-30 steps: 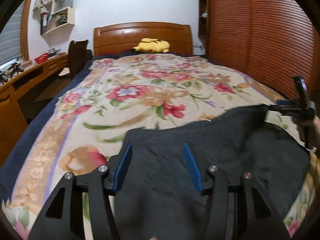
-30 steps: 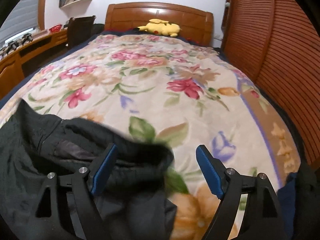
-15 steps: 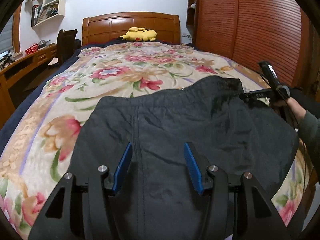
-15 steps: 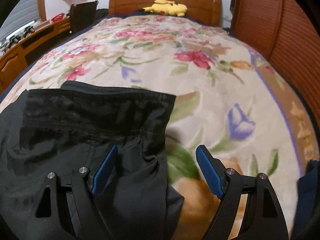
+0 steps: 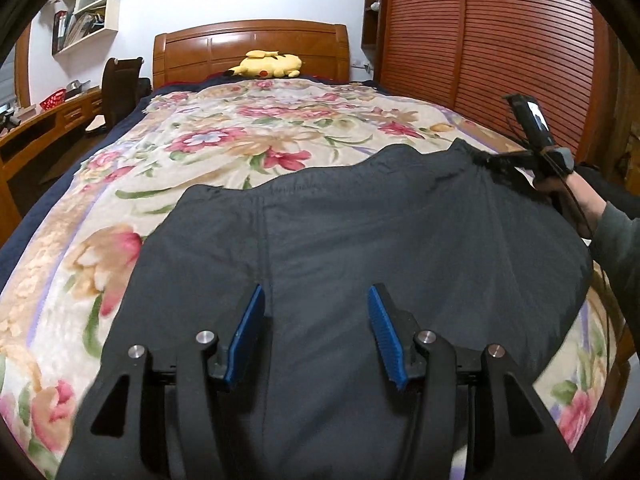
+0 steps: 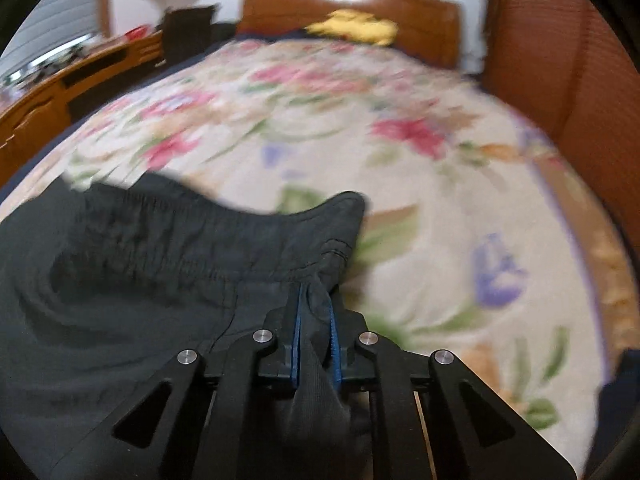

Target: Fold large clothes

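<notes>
We see right gripper [image 6: 315,320] just clamped on dark trousers [image 5: 360,240] waistband corner; left gripper [image 5: 316,320] open above trousers on bed [image 5: 200,152].

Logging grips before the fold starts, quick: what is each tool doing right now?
Left tool: open above the dark trousers, gripping nothing.
Right tool: just closed, clamped on the trousers' waistband corner.

Bed [image 5: 256,36], wooden headboard, floral blanket [image 5: 224,148] over top. Dark trousers [image 5: 360,248] spread flat on near end. Yellow plush [image 5: 270,65] at headboard.
</notes>
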Motion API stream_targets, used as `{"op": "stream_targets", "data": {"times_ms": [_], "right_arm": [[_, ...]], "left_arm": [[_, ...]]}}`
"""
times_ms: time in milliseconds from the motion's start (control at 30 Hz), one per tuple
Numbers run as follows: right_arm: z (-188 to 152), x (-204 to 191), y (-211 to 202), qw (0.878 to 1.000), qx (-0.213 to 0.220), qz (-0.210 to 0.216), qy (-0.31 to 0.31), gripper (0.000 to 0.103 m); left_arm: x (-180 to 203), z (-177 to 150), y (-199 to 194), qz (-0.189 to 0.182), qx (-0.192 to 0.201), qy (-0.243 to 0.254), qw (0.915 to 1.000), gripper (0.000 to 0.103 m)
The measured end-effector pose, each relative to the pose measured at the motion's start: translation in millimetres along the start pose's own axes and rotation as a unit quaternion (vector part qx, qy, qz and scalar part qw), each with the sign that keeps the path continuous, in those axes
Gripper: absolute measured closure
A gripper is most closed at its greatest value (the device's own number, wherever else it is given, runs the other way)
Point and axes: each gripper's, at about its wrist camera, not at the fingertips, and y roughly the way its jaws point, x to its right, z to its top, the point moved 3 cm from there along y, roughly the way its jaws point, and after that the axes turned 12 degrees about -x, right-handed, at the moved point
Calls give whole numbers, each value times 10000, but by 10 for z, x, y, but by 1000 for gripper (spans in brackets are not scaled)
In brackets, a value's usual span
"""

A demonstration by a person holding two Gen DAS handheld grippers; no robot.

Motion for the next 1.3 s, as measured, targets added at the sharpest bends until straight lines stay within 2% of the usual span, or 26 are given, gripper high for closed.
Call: {"op": "stream_targets", "data": {"times_ms": [67, 167, 233, 367, 400, 500, 633, 800, 933, 1100, 1300], "right_arm": [[45, 30, -25, 9994, 52, -271, 212, 96], [86, -2, -30, 9995, -60, -256, 197, 96], [82, 10, -88, 9993, -94, -245, 264, 91], [-21, 4, -364, 9990, 14, -416, 179, 46], [-105, -2, -477, 9992, 67, -372, 143, 40], [-340, -57, -695, 9993, 92, -345, 52, 31], [-742, -241, -951, 9994, 103, -298, -102, 30], [-1171, -546, -1213, 9996, 190, -42, -206, 30], [-1360, -699, -1334, 9995, 192, 115, -201, 30], [-1528, -828, -1421, 9996, 157, 118, -224, 30], [-1692, -801, -1268, 9999, -98, -52, -109, 30]], "left_arm": [[37, 10, -11, -74, 8, 1, 10000, 50], [91, 0, -45, -3, 84, 63, 9999, 50], [126, -15, -58, -63, 101, 79, 9999, 50], [201, -24, -74, -154, 105, 167, 9997, 50], [220, -25, -84, -175, 121, 188, 9996, 50], [271, -14, -137, -247, 193, 220, 9993, 50], [336, -2, -198, -339, 293, 244, 9987, 50], [448, -13, -194, -412, 297, 349, 9981, 50], [541, -60, -177, -455, 246, 449, 9976, 50], [661, -151, -186, -522, 192, 575, 9968, 50], [731, -267, -112, -491, 21, 710, 9963, 50]]}}
